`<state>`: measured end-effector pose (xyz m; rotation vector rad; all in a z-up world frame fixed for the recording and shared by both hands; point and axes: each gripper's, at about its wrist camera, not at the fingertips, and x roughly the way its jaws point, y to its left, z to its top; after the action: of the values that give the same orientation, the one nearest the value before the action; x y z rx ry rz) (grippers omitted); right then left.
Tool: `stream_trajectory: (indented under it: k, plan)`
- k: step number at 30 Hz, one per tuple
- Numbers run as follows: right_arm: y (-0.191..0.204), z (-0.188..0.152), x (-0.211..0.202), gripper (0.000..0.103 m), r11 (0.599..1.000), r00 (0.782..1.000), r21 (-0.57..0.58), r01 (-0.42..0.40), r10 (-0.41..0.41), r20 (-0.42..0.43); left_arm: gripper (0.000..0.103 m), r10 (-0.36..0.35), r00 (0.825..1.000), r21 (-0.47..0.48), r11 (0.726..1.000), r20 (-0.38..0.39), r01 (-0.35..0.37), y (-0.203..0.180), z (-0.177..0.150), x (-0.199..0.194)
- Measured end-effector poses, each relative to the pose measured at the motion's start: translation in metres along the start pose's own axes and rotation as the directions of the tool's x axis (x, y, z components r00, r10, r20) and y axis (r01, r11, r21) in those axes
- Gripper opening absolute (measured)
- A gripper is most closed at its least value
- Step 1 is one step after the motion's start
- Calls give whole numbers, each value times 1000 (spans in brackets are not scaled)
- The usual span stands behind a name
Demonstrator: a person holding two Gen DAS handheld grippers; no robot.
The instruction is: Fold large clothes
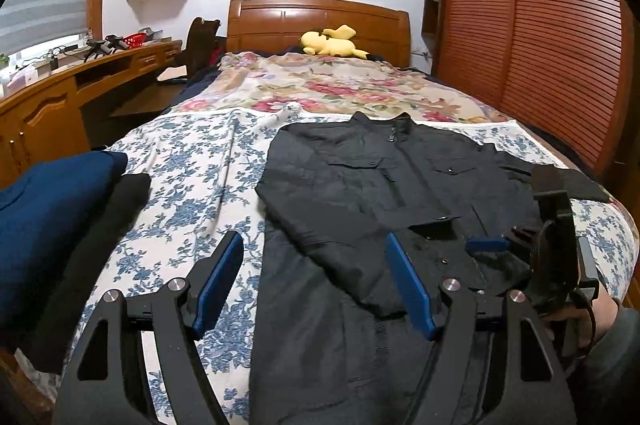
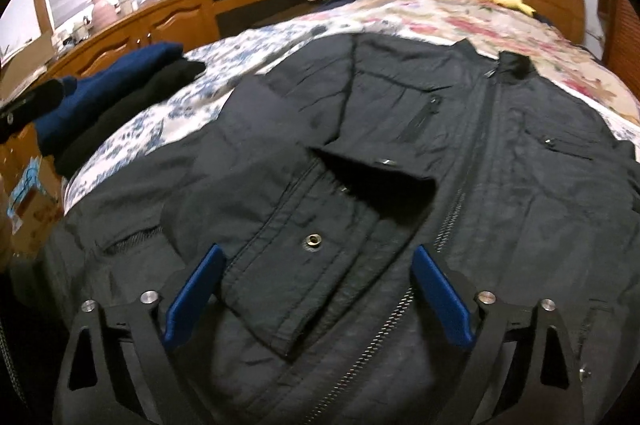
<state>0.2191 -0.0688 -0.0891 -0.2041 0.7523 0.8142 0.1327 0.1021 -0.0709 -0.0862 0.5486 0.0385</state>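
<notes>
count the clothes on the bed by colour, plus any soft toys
black jacket, spread flat: 1
navy folded garment: 1
black folded garment, beside the navy one: 1
yellow plush toy, by the headboard: 1
total: 4

Each black claw (image 1: 314,245) has blue pads (image 1: 408,285), silver screws and a dark cable.
</notes>
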Motion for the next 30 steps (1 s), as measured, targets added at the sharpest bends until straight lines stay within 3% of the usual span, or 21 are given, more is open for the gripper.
stream_trajectory:
  k: [2, 5, 7, 10, 12, 21, 30]
  plan:
    - [1, 1, 5, 85, 1000, 1000, -8, -11, 11, -23, 74, -1, 1000, -4, 1000, 1, 1, 2, -1, -1]
    - [0, 1, 6, 66, 999, 998, -27, -42, 41, -44, 74, 2, 1000, -5, 1000, 2, -2, 2, 0, 0]
    - [4, 4, 8, 45, 998, 997, -44, -53, 50, -50, 74, -1, 1000, -3, 1000, 1, 1, 3, 0, 0]
    - [2, 3, 4, 22, 996, 997, -63, -62, 60, -43, 74, 2, 1000, 8, 1000, 2, -2, 1, 0, 0]
    - [2, 2, -3, 15, 995, 998, -70, -64, 63, -22, 74, 5, 1000, 19, 1000, 0, -5, -2, -1, 2]
    - [-31, -12, -63, 11, 1000, 989, -1, 25, -25, 145, 74, -14, 1000, 37, 999, -3, 15, -21, 3, 8]
    - [-51, -44, -127, 11, 977, 934, 49, 208, -213, 286, 74, -32, 999, 58, 998, 31, 31, -52, 6, 13]
